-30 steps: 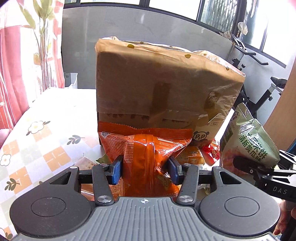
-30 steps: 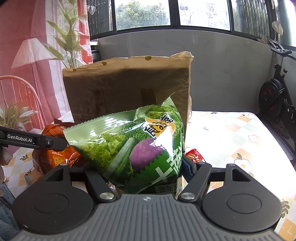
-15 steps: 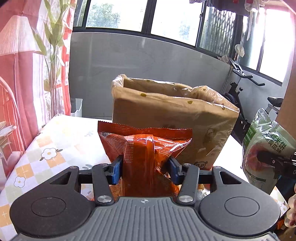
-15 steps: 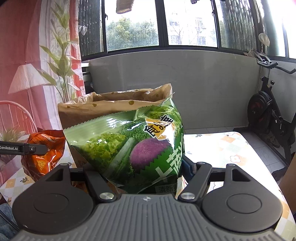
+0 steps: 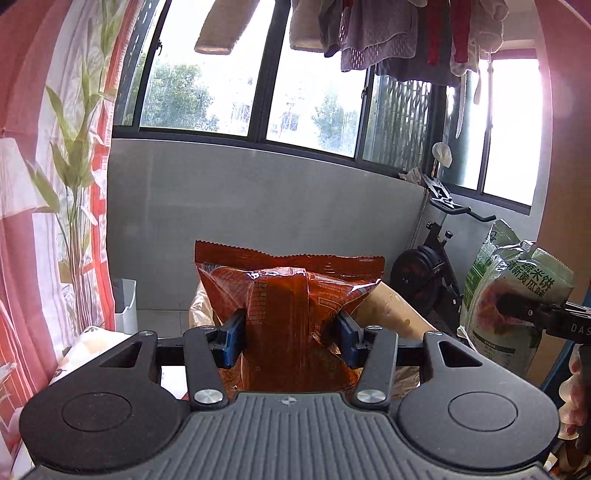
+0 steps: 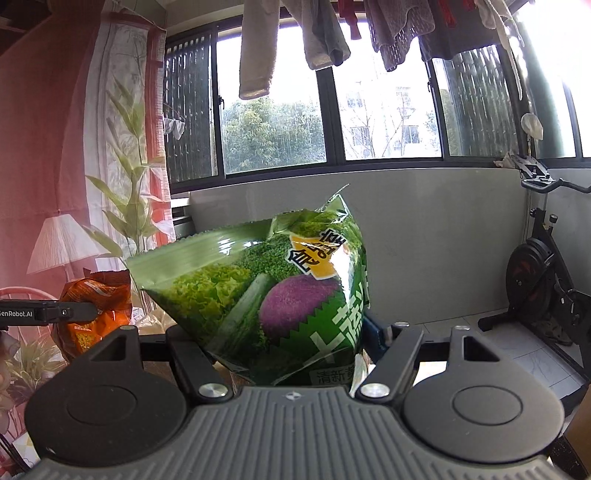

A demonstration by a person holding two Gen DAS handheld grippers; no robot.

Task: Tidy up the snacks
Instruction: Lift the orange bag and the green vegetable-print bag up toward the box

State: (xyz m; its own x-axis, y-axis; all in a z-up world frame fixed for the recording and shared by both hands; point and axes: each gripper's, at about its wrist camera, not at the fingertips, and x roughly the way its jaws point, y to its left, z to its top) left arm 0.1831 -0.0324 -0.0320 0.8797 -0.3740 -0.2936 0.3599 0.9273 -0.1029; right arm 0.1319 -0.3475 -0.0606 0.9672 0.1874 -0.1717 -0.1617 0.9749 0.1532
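Note:
My left gripper (image 5: 291, 338) is shut on an orange snack bag (image 5: 288, 295), its blue pads pinching the bag's middle. The bag stands upright, high above the brown paper bag (image 5: 388, 310), of which only the top edge shows behind it. My right gripper (image 6: 291, 343) is shut on a green snack bag (image 6: 266, 291) printed with vegetables; its left pad is hidden behind the bag. From the left wrist view the green bag (image 5: 513, 295) hangs at the far right in the other gripper. Seen by the right wrist camera, the orange bag (image 6: 96, 306) is at the far left.
A table with a flowered cloth (image 5: 88, 343) shows at the lower left. An exercise bike (image 6: 543, 280) stands to the right by the grey wall. Laundry (image 5: 388, 33) hangs overhead before the windows. A curtain and tall plant (image 6: 129, 206) are on the left.
Both grippers have risen with their bags. The brown paper bag has dropped from filling the views to a sliver below, and the windows and hanging laundry have come into sight.

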